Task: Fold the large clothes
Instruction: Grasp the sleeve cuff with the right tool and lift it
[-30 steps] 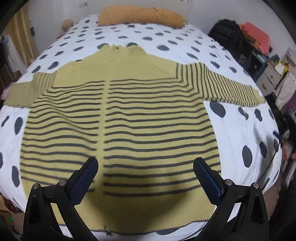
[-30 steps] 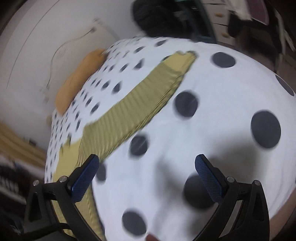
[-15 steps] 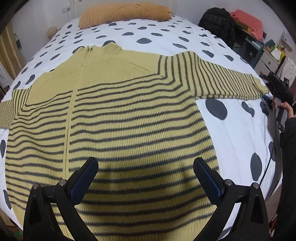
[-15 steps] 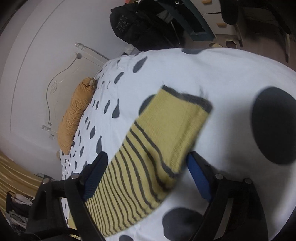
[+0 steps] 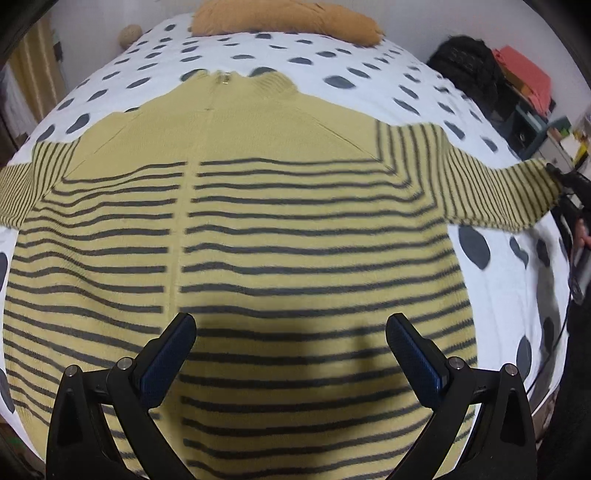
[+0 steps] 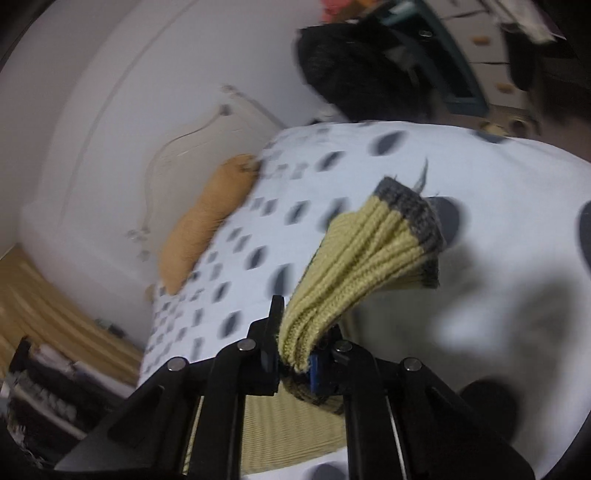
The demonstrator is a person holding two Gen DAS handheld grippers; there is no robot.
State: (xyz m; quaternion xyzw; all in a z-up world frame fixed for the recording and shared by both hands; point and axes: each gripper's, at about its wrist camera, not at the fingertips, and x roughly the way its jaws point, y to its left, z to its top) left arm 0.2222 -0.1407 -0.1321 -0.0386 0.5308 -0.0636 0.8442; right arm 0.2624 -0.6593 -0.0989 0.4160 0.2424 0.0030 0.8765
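A yellow knit sweater (image 5: 295, 221) with dark grey stripes lies flat on the bed, zip and collar toward the pillow. My left gripper (image 5: 291, 325) hovers open over its lower body, with nothing between the fingers. The right sleeve (image 5: 491, 192) stretches out to the bed's right edge, where my right gripper (image 5: 565, 181) holds its end. In the right wrist view the right gripper (image 6: 295, 354) has jaws closing, pinched on the bunched sleeve, and the grey-edged cuff (image 6: 388, 243) sticks out past them, raised off the sheet.
The bed has a white sheet (image 5: 498, 288) with dark dots and an orange pillow (image 5: 288, 18) at its head. A black backpack (image 5: 465, 59) and drawers (image 5: 546, 133) crowd the right side. A person's hand (image 5: 583, 236) shows at the right edge.
The right gripper went from wide open around the sleeve end to pinched on it, and the cuff has lifted off the sheet. The left gripper drifted sideways and lower over the sweater's body.
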